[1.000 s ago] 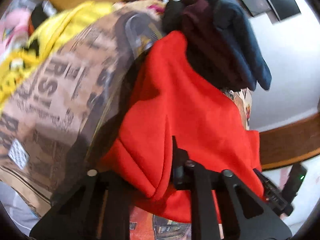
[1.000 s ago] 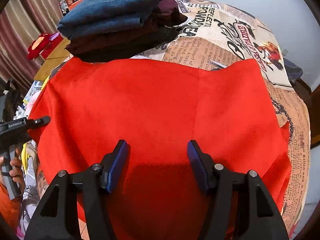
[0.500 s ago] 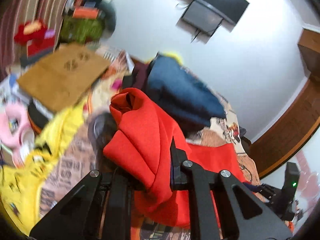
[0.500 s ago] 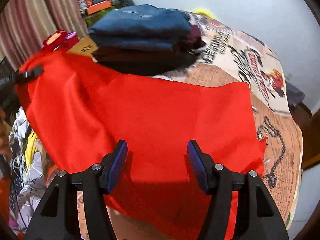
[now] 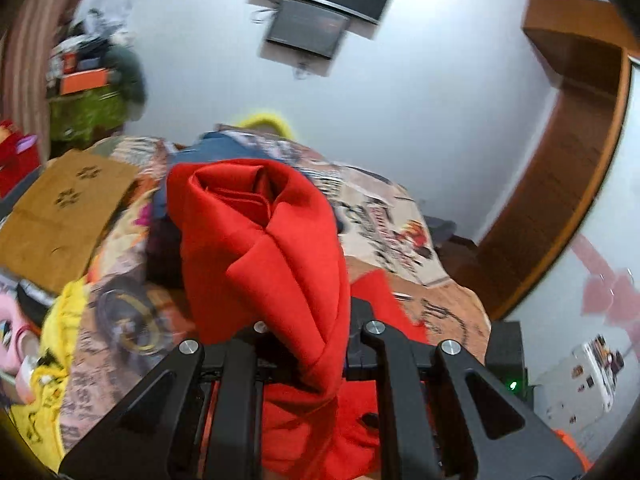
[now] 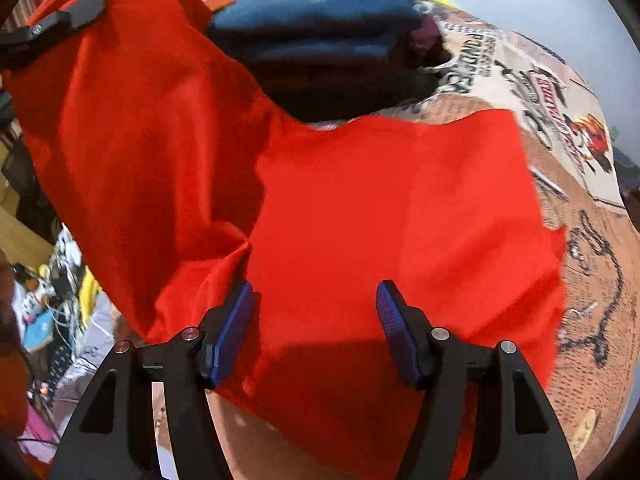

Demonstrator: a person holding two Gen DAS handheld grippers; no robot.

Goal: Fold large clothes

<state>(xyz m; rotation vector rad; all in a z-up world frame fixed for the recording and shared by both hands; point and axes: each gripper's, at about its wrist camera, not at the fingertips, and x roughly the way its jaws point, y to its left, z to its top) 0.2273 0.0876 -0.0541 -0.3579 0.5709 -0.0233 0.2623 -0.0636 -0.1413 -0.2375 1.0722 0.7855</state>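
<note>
Left jaws tight on red garment (image 5: 280, 264); right jaws apart, empty.

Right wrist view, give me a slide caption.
Open right gripper above red garment while left gripper lifts one side.

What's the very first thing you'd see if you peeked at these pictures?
The big bright red garment grabs the eye: it fills the middle of both views, spread over the printed bedcover. The left gripper is shut on a bunched-up fold of it, held up in the air, while the right gripper hangs open just above the flat part. Behind it sits a stack of folded dark clothes.
</note>
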